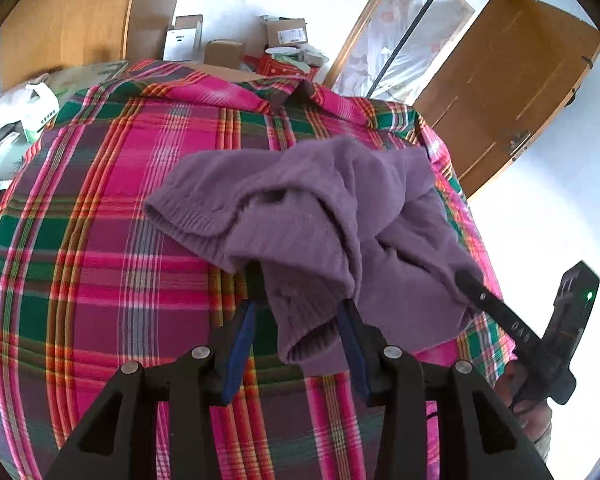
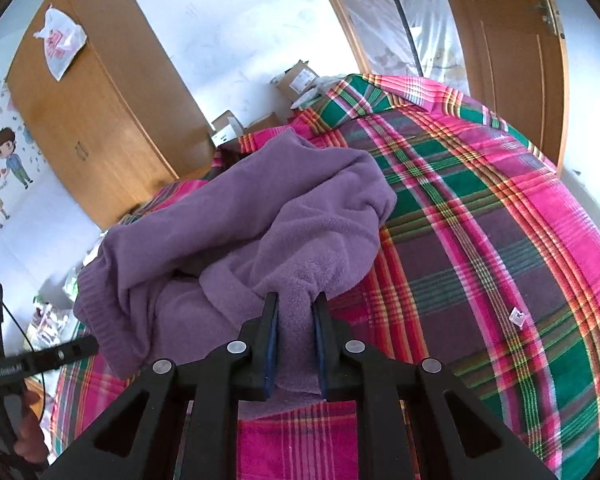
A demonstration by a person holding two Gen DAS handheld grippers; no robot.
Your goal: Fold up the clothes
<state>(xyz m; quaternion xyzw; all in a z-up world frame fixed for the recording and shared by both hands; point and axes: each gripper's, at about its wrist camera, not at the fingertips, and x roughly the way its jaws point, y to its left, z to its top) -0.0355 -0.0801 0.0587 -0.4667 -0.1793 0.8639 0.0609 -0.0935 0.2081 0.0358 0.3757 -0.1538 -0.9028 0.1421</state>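
Observation:
A crumpled purple sweater lies on a bed covered with a pink, green and purple plaid sheet. My left gripper stands open, its blue pads on either side of a hanging fold of the sweater, with a gap at the left pad. In the right wrist view the sweater bunches up just ahead, and my right gripper is shut on a strip of it. The right gripper also shows at the sweater's right edge. The left gripper's finger shows at the sweater's lower left hem.
A wooden wardrobe stands beyond the bed. Cardboard boxes are piled by the far wall. A wooden door is to the right. A small white tag lies on the plaid sheet.

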